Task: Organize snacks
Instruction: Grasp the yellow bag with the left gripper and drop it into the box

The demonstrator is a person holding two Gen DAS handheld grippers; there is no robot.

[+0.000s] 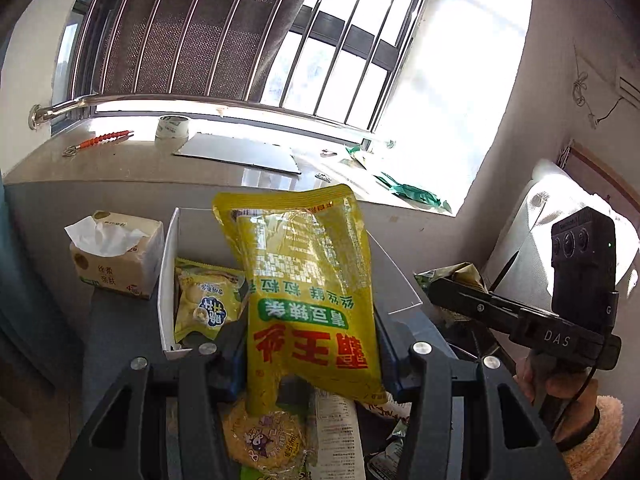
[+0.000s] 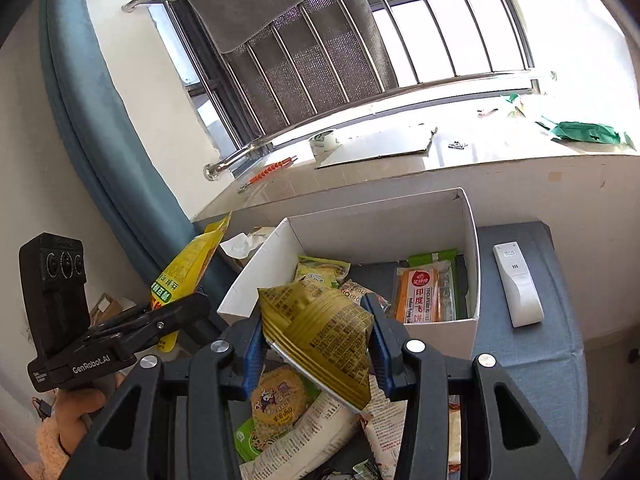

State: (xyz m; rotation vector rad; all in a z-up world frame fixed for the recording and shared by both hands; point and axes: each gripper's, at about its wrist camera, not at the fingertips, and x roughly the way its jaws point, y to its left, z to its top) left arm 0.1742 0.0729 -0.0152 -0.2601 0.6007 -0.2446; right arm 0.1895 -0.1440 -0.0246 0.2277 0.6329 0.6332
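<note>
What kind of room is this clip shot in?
Probably a room in a home, by a barred window: a tiled sill holds a tape roll, and a tissue box and wall air conditioner are nearby.

A grey-blue cloth-covered surface (image 2: 560,344) carries the things. On it stands a white cardboard box (image 2: 440,216) with open top, and a white remote control (image 2: 518,284) lies just beside the box's right wall. At the box's left side sits a tissue pack (image 1: 116,252), a tissue sticking up. In front of the box loose snack packets lie in a heap — a round yellow biscuit pack (image 2: 278,400) on a white printed wrapper (image 2: 304,440).
</note>
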